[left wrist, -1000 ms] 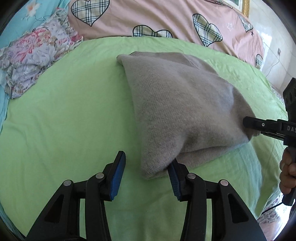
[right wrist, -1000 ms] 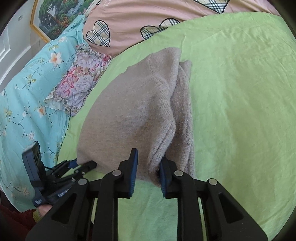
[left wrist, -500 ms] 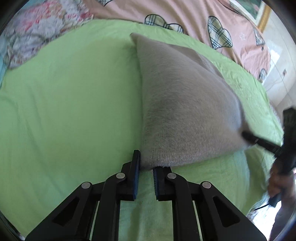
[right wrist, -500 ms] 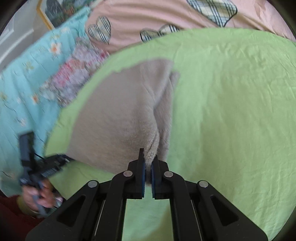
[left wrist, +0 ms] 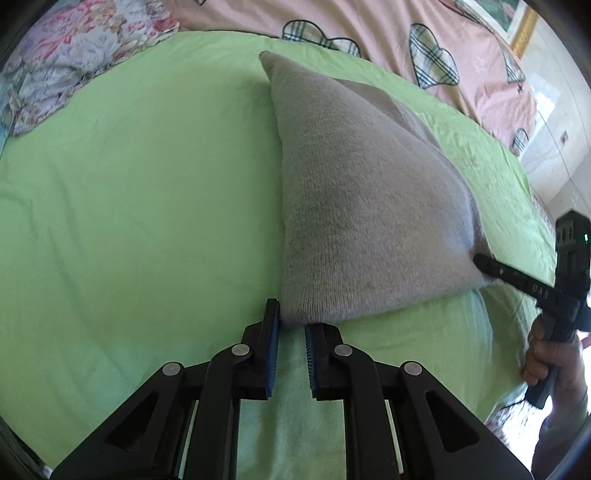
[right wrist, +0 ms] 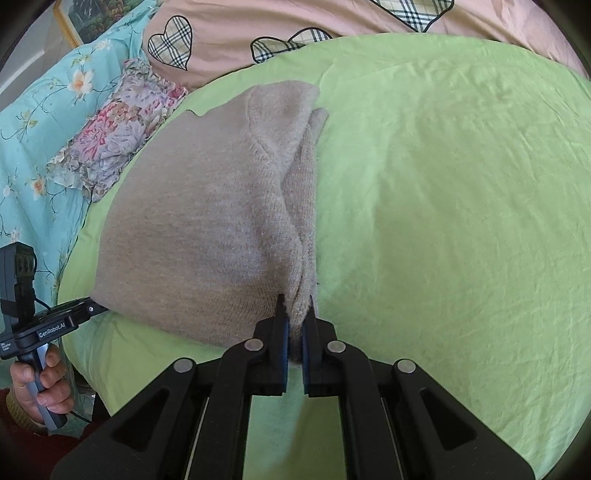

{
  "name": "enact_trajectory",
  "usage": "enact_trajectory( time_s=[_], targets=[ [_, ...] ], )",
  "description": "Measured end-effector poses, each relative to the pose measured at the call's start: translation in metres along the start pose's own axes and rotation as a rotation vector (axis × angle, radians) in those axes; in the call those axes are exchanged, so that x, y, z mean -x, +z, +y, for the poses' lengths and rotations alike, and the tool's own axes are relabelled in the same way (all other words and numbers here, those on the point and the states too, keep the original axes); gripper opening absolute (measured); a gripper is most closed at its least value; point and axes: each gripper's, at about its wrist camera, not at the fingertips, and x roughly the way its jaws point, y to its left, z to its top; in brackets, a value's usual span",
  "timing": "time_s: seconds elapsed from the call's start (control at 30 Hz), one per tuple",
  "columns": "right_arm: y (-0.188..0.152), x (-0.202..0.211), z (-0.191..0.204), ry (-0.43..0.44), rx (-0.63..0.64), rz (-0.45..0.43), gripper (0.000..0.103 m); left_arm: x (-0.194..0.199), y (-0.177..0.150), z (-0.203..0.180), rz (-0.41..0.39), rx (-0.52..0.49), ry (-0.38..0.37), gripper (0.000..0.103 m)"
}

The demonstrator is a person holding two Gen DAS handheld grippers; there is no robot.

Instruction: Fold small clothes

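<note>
A grey-beige knitted sweater [left wrist: 369, 206] lies partly folded on a green bed sheet [left wrist: 140, 206]; it also shows in the right wrist view [right wrist: 207, 236]. My left gripper [left wrist: 291, 325] is closed on the sweater's near left corner, which sits between the blue pads. My right gripper [right wrist: 294, 317] is shut on the near right corner, where a sleeve edge bunches. Both near corners are lifted a little, and the cloth is stretched between the grippers. Each gripper shows in the other's view, the right one [left wrist: 484, 264] and the left one [right wrist: 94, 308].
A pink quilt with plaid hearts [left wrist: 388, 33] lies behind the sweater. A floral cloth [right wrist: 118, 140] and a turquoise flowered cover [right wrist: 33, 122] lie at the left. The bed's edge drops off at the far right [left wrist: 532, 173].
Both grippers closed on the sweater's near corners; a second ago their jaws were open beside the hem. The near edge has been raised and pulled taut.
</note>
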Motion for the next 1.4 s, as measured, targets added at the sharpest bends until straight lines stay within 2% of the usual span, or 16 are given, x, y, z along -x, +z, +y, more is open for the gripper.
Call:
enact_trajectory(
  time_s=[0.07, 0.17, 0.3, 0.4, 0.5, 0.53, 0.6, 0.67, 0.73, 0.77, 0.83, 1.1, 1.23, 1.4],
  targets=[
    [-0.001, 0.003, 0.0, 0.014, -0.024, 0.008, 0.007, 0.01, -0.004, -0.004, -0.006, -0.048, 0.002, 0.013],
    [-0.003, 0.019, -0.003, 0.015, -0.069, -0.004, 0.016, 0.032, -0.011, -0.006, -0.035, -0.114, -0.051, 0.013],
    [0.011, 0.05, -0.001, 0.004, -0.096, -0.113, 0.018, 0.05, 0.0, -0.013, -0.096, -0.14, -0.11, 0.014],
    [0.03, 0.057, 0.016, 0.068, -0.076, -0.175, 0.018, 0.049, 0.023, -0.024, -0.146, -0.14, -0.155, 0.018],
    [0.052, 0.039, 0.041, 0.11, -0.024, -0.163, 0.036, 0.038, 0.044, -0.032, -0.174, -0.143, -0.177, 0.019],
    [0.058, 0.031, 0.045, 0.12, -0.012, -0.158, 0.037, 0.03, 0.051, -0.035, -0.178, -0.141, -0.184, 0.019],
    [0.064, 0.011, 0.05, 0.131, -0.004, -0.131, 0.037, 0.017, 0.061, -0.036, -0.168, -0.123, -0.206, 0.019],
    [0.067, -0.009, 0.049, 0.105, -0.009, -0.101, 0.037, 0.0, 0.067, -0.032, -0.129, -0.103, -0.234, 0.019],
    [0.067, -0.024, 0.041, 0.062, -0.007, -0.08, 0.034, -0.022, 0.067, -0.028, -0.079, -0.092, -0.22, 0.012],
    [0.067, -0.029, 0.033, 0.062, -0.016, -0.076, 0.034, -0.032, 0.066, -0.025, -0.06, -0.091, -0.22, 0.004],
    [0.068, -0.033, 0.022, 0.073, -0.037, -0.074, 0.034, -0.046, 0.061, -0.021, -0.038, -0.074, -0.238, 0.003],
    [0.062, -0.023, 0.023, 0.054, -0.013, -0.094, 0.034, -0.034, 0.05, -0.024, -0.048, -0.053, -0.226, 0.003],
    [0.039, -0.009, 0.038, 0.013, 0.063, -0.082, 0.035, -0.022, 0.038, -0.025, -0.048, -0.068, -0.222, 0.006],
    [0.004, -0.009, 0.031, -0.059, 0.119, -0.055, 0.035, -0.016, 0.016, -0.025, -0.056, -0.106, -0.183, 0.006]
  ],
)
